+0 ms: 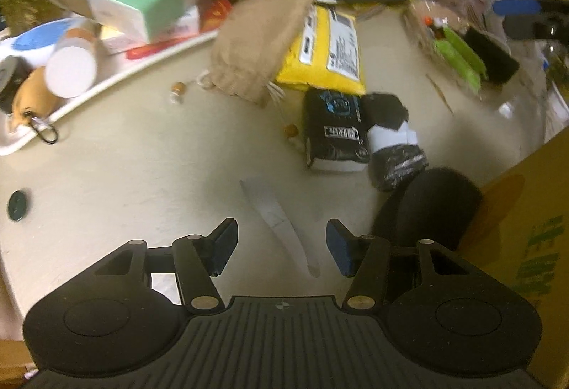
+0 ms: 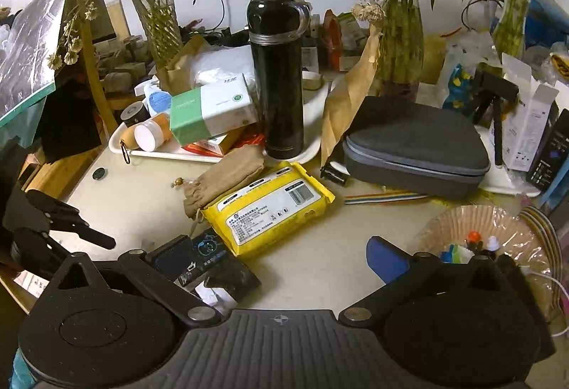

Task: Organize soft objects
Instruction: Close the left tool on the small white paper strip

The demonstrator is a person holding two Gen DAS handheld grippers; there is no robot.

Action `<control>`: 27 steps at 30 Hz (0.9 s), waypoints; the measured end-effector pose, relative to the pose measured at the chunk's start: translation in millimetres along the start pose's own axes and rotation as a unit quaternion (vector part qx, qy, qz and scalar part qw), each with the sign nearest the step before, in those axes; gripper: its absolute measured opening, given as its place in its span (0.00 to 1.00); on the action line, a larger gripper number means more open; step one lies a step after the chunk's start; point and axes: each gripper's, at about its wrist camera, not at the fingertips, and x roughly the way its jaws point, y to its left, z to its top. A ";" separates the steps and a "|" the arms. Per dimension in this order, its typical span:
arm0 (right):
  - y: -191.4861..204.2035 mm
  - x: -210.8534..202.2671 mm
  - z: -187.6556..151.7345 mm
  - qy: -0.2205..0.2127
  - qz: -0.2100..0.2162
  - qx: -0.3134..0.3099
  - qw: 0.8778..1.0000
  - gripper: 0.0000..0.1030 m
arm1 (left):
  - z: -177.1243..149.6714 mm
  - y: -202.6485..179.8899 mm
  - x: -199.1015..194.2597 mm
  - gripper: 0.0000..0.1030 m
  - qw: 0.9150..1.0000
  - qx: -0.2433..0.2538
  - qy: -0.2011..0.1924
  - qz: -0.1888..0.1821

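Several soft things lie in a loose cluster mid-counter [image 2: 320,268]: a yellow wipes pack [image 2: 270,207], a tan drawstring pouch [image 2: 227,175] touching its far edge, a black packet [image 1: 334,129] in front of them, and a black-and-white sock roll [image 1: 389,129] pressed to the packet's side. All look light and squashy. I'd judge the wipes pack, glossy yellow film with white printed labels, slippery and best pinched across a short edge; the pouch (coarse cloth, cinched neck) should take a grip on its bunched neck without sliding. The left hand-held gripper [image 1: 282,246] points down at bare counter with jaws apart and nothing between them. The right hand-held gripper [image 2: 277,261] is spread wide over the black packet, empty too.
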 end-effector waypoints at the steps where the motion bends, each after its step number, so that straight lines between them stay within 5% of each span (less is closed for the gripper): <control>1: 0.5 -0.2 0.0 0.000 -0.001 0.000 1.000 1.00 | 0.1 -0.8 4.0 0.48 1.000 0.006 0.004 0.001; 9: 0.5 -0.2 -1.3 -0.002 -0.012 -0.010 1.000 1.00 | 3.8 -11.9 23.0 0.40 0.999 0.049 0.007 0.018; 16: -0.1 0.9 -0.5 -0.002 -0.013 -0.009 1.000 1.00 | 2.5 -20.1 25.5 0.15 0.995 0.081 -0.007 0.065; 27: -0.3 1.3 -1.2 -0.003 -0.021 -0.013 1.000 1.00 | -1.7 -20.9 21.3 0.11 0.994 0.083 -0.002 0.071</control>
